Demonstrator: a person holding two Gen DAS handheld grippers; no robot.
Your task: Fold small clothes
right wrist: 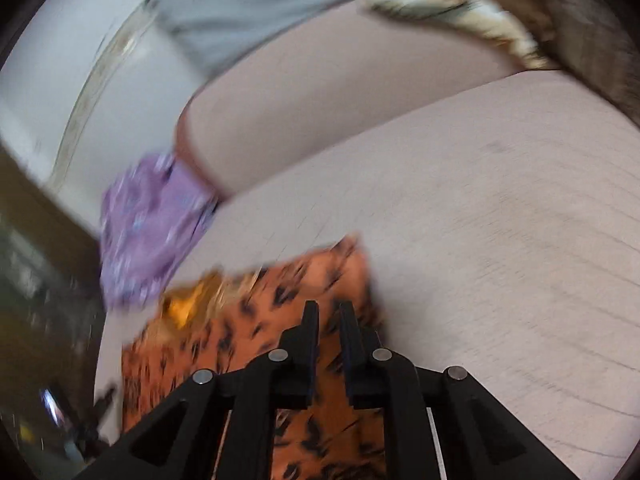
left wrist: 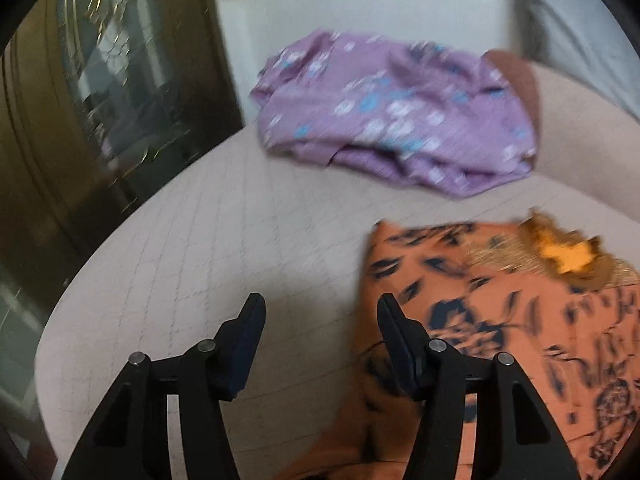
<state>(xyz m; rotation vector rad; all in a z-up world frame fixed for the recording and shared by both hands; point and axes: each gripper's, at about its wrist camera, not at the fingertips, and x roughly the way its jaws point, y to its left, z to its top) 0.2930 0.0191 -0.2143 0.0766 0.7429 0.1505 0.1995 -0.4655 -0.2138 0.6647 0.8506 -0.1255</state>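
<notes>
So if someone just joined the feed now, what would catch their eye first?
Probably the orange garment with dark leaf print, lying on the pale quilted cushion right under both grippers. Next, the crumpled purple floral garment farther back, near the cushion's rear edge. The left gripper stands open at the orange cloth's edge, while the right gripper is shut over it.
</notes>
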